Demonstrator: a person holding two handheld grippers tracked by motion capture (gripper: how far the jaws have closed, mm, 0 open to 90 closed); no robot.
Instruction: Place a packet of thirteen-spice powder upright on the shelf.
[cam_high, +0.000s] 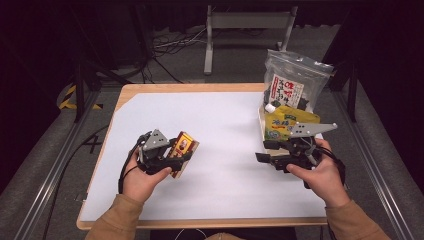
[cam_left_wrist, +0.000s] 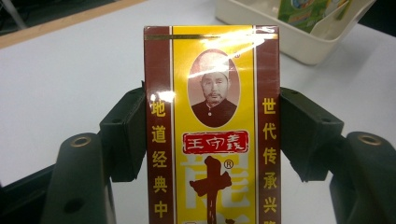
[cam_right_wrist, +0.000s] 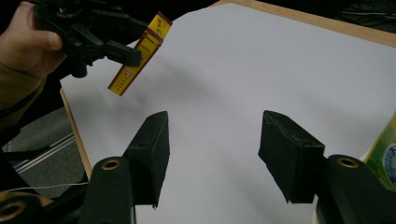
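The left gripper (cam_left_wrist: 212, 135) pinched the yellow-and-maroon box (cam_left_wrist: 212, 126) by its long edges, clear above the table (cam_high: 225, 130). Carrying it level would serve best. Its label read 王守義, 十, 地道经典. Farther off, the right gripper (cam_right_wrist: 212, 154) stood spread, empty, beside the tray (cam_left_wrist: 299, 44).

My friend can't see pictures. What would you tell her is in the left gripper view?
A tall yellow and dark red cardboard box with Chinese writing and an oval portrait is clamped between the left gripper's two black jaws. Behind it lies a white table, with a cream plastic tray at the top right.
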